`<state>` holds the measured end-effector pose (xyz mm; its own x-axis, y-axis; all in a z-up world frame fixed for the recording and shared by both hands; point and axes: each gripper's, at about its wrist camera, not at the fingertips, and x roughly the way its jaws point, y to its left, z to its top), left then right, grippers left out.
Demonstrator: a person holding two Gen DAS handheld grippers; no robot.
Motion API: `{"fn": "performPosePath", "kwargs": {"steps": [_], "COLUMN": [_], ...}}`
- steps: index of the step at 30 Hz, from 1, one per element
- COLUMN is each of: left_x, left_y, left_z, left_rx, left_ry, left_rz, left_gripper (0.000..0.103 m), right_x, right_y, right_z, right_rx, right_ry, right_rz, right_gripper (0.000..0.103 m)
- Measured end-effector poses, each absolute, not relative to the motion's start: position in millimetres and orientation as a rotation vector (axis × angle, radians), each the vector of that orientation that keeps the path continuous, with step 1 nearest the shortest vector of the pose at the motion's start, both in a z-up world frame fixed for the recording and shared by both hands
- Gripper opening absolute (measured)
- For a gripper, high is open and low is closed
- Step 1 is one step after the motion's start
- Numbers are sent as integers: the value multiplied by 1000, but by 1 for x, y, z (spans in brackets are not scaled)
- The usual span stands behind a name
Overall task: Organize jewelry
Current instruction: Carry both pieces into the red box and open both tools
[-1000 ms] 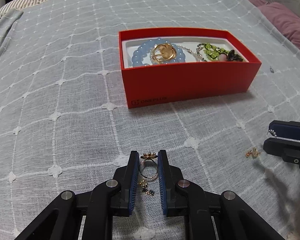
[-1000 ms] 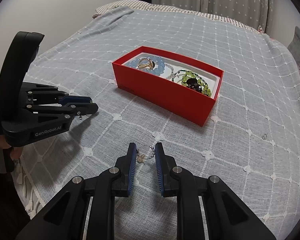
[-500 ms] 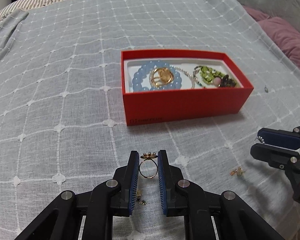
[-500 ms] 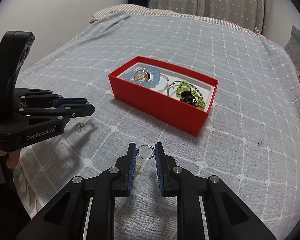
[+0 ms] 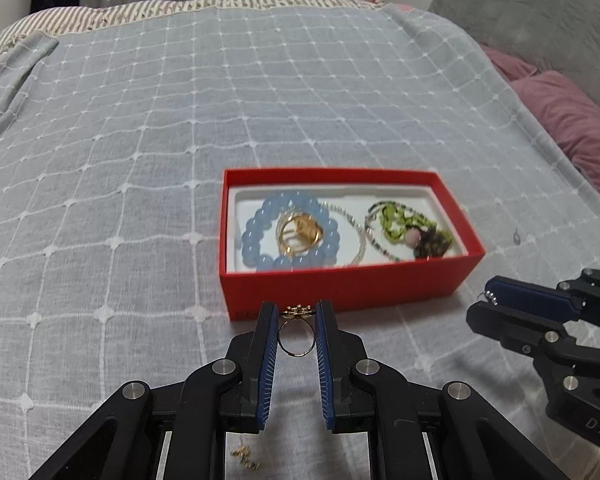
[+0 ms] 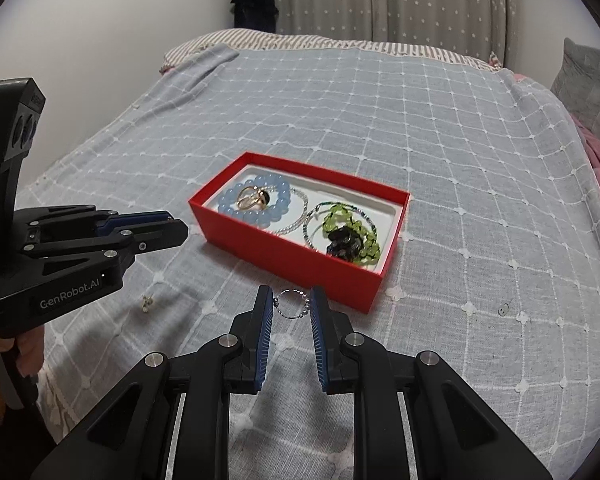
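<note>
"GenRobot.AI" stands on the left gripper (image 6: 168,228) body (white letters); "DAS" shows on the right gripper (image 5: 485,303).

The left tool (image 5: 297,316) is pinching a gold ring (image 5: 296,334) between its pads. The right tool (image 6: 291,300) is gripping a beaded ring (image 6: 291,303), both held level.

Left wrist view: red box (image 5: 340,288) and jewelry inside are motion-blurred, printing on its front wall unreadable and partly behind the left gripper (image 5: 297,316). Gold ring (image 5: 296,334) edges are covered by the blue pads (image 5: 269,364). Small gold piece (image 5: 244,456) on the bedspread (image 5: 140,160) is too small to identify, partly hidden by the gripper body. Right gripper (image 5: 486,300) is cut off at the right edge; only a sliver of its beaded ring (image 5: 485,294) shows. Right wrist view: tiny mark (image 6: 503,310) and small gold piece (image 6: 146,303) can't be identified.
</note>
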<state>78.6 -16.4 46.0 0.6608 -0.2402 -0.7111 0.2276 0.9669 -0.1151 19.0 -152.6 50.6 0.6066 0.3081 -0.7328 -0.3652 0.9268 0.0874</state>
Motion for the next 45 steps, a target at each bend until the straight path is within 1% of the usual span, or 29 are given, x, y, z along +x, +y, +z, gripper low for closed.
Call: {"fn": "performPosePath", "kwargs": {"steps": [7, 17, 31, 32, 36, 40, 45], "left_x": [97, 117, 134, 133, 129, 122, 118], "left_y": [-24, -59, -60, -61, -61, -59, -56], "left_z": [49, 41, 28, 29, 33, 38, 41], "left_rx": [-64, -50, -61, -59, -38, -17, -1], "left_ry": [785, 776, 786, 784, 772, 761, 755], "left_rz": [-272, -345, -329, -329, -313, -298, -288], "left_gripper": [13, 13, 14, 15, 31, 33, 39], "right_x": [42, 77, 95, 95, 96, 98, 98], "right_y": [-162, -180, -185, -185, -184, -182, -180], "right_z": [55, 51, 36, 37, 36, 34, 36], "right_rx": [-24, 35, 13, 11, 9, 2, 3], "right_ry": [806, 806, 809, 808, 811, 816, 813], "right_rz": [354, 324, 345, 345, 347, 352, 361], "right_gripper": [20, 20, 20, 20, 20, 21, 22]}}
